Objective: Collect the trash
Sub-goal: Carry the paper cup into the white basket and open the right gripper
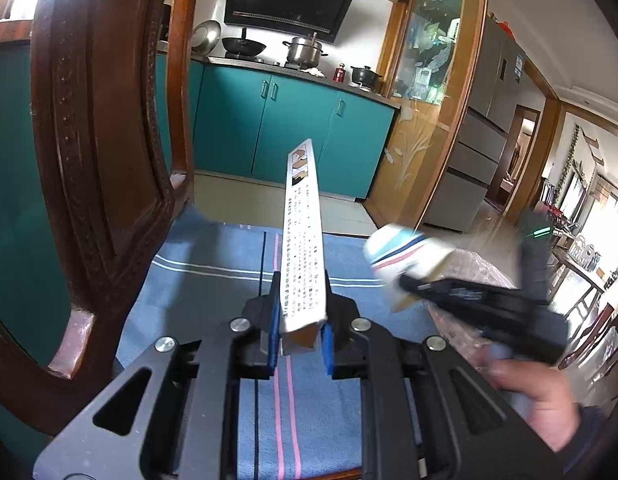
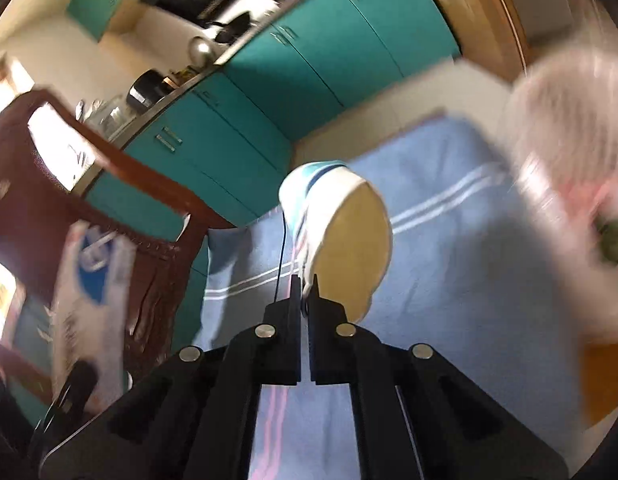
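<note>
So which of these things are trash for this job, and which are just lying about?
Belongs to the job:
- long printed box, clamped in the left claw
- paper cup, pinched at its rim by the right claw

Just lying about:
- blue striped cloth
- wooden chair
- pots on the counter

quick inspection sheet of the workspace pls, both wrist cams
surface: blue striped cloth over the table.
job's things: long narrow printed box; paper cup with blue and red stripes.
clutter: crinkled clear plastic at the right, blurred.
grippers: left gripper shut on the box's near end; right gripper shut on the cup's rim.
cables: thin dark line on the cloth, cannot tell whether cord or stripe.
surroundings: dark wooden chair, teal cabinets, pots on the stove.
</note>
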Demonstrator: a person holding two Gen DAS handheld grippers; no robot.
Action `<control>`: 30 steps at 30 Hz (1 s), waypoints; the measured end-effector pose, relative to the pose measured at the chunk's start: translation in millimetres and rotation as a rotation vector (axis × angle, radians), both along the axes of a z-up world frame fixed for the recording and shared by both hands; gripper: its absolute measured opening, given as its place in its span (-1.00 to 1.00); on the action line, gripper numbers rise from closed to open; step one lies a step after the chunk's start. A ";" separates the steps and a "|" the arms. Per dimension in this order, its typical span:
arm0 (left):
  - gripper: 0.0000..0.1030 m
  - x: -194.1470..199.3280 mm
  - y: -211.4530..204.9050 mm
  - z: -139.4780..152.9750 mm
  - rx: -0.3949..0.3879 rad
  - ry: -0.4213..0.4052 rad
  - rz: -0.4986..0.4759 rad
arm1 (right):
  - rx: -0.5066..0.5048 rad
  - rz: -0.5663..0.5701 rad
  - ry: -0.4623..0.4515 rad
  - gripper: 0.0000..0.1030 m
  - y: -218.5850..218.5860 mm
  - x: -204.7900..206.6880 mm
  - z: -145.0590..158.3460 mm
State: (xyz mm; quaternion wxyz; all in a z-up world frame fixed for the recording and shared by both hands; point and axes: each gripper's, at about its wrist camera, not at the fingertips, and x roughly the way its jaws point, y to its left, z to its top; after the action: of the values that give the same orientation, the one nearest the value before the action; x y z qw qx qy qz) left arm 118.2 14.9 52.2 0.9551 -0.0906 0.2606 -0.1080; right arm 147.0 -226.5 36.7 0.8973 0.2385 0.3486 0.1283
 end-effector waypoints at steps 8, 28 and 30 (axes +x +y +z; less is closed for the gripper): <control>-0.66 -3.3 -20.8 -3.9 0.028 0.019 -0.042 | -0.276 -0.137 -0.175 -0.94 -36.2 -74.1 44.7; -0.66 16.7 -120.6 -26.5 0.110 0.091 -0.206 | -0.218 -0.507 -0.179 0.81 -172.7 -77.4 22.7; -0.66 21.9 -143.8 -27.5 0.128 0.097 -0.245 | -0.176 -0.567 -0.190 0.84 -187.5 -88.0 24.4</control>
State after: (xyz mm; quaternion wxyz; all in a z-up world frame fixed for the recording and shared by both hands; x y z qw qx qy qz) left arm 140.2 -128.9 24.7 0.9249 -0.0020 0.3218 -0.2024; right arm 59.0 -413.9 61.1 0.9431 0.2345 0.1925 -0.1359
